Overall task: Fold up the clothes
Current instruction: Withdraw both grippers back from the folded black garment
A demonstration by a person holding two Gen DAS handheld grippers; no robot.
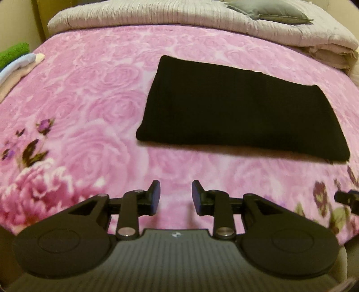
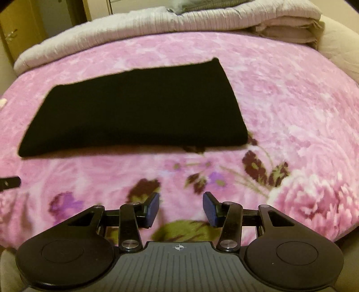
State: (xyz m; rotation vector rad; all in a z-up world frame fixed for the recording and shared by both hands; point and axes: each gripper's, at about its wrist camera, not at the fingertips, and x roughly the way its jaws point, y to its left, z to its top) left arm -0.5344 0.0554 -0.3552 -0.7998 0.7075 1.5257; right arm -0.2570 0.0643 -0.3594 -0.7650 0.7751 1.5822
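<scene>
A black garment [image 1: 242, 110] lies folded into a flat rectangle on the pink floral blanket [image 1: 89, 101]. It also shows in the right wrist view [image 2: 139, 107], left of centre. My left gripper [image 1: 176, 195] is open and empty, held above the blanket near the bed's front edge, short of the garment's near left corner. My right gripper [image 2: 181, 207] is open and empty, held above the blanket in front of the garment's near right corner. The right gripper's tip shows at the right edge of the left wrist view [image 1: 346, 198].
A folded grey quilt [image 1: 202, 18] with a grey pillow [image 1: 269, 10] lies along the bed's far side. A stack of clothes with a green item [image 1: 13, 55] sits at the left edge. A door [image 2: 20, 29] stands at the far left.
</scene>
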